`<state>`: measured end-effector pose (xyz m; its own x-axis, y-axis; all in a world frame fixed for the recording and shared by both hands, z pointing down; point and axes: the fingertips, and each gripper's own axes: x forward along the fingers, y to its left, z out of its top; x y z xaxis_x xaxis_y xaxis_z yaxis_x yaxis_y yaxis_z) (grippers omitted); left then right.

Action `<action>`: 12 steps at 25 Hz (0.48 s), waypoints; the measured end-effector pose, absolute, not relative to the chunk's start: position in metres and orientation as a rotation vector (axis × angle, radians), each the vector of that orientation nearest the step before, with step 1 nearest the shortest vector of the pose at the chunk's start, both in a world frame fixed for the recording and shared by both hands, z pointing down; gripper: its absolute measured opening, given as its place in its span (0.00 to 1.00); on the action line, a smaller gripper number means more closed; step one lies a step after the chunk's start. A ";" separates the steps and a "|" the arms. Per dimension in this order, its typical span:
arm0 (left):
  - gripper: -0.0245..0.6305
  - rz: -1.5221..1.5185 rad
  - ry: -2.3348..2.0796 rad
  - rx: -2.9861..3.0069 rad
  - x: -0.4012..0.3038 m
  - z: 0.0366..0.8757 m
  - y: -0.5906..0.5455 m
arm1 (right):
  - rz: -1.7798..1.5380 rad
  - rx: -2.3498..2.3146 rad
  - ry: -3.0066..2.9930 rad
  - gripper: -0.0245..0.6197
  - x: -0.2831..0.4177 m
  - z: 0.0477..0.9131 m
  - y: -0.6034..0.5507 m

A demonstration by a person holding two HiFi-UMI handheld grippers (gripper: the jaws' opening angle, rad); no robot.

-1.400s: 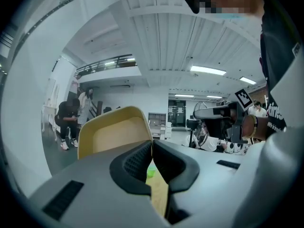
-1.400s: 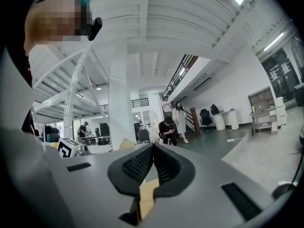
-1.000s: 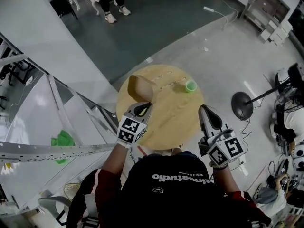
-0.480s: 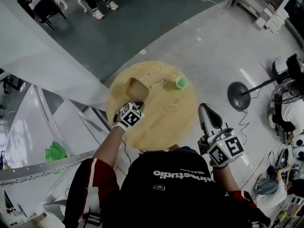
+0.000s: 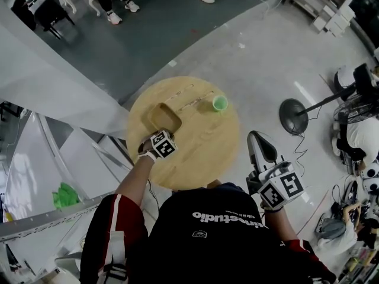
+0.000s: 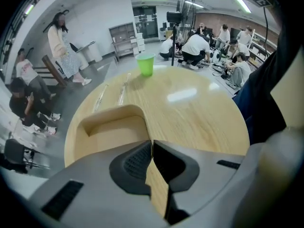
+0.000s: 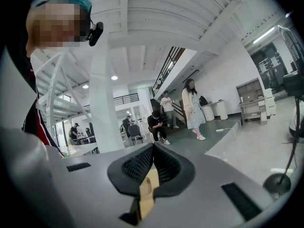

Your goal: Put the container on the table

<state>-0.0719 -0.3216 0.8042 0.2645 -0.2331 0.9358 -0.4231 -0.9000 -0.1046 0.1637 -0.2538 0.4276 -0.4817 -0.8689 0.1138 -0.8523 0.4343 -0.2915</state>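
A wall of the tan container is pinched, partly hidden, by the left gripper; the right gripper is held closed, empty. The shirt lettering is illegible.

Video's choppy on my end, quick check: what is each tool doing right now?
Left tool: closed on the near wall of the container.
Right tool: closed, holding nothing.

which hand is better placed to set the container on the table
Left: the left claw grips the tan rectangular container at the round wooden table; the right claw hangs beyond the table's edge.
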 end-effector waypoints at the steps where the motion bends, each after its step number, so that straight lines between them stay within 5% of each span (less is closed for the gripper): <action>1: 0.09 1.700 -0.613 2.359 -0.070 0.805 -0.321 | -0.483 -1.573 2.614 0.06 0.165 0.428 -0.253; 4: 0.09 1.679 -0.608 2.350 -0.069 0.806 -0.320 | -0.485 -1.577 2.614 0.06 0.167 0.428 -0.253; 7: 0.24 1.639 -0.620 2.347 -0.072 0.805 -0.319 | -0.488 -1.583 2.615 0.06 0.168 0.430 -0.252; 12: 0.25 1.568 -0.687 2.369 -0.081 0.797 -0.317 | -0.474 -1.574 2.623 0.06 0.162 0.430 -0.247</action>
<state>-0.0815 -0.3169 0.7970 0.3220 -0.2603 0.9102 -0.4930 -0.8669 -0.0735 0.1624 -0.2474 0.4296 -0.4819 -0.8684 0.1165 -0.8543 0.4361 -0.2828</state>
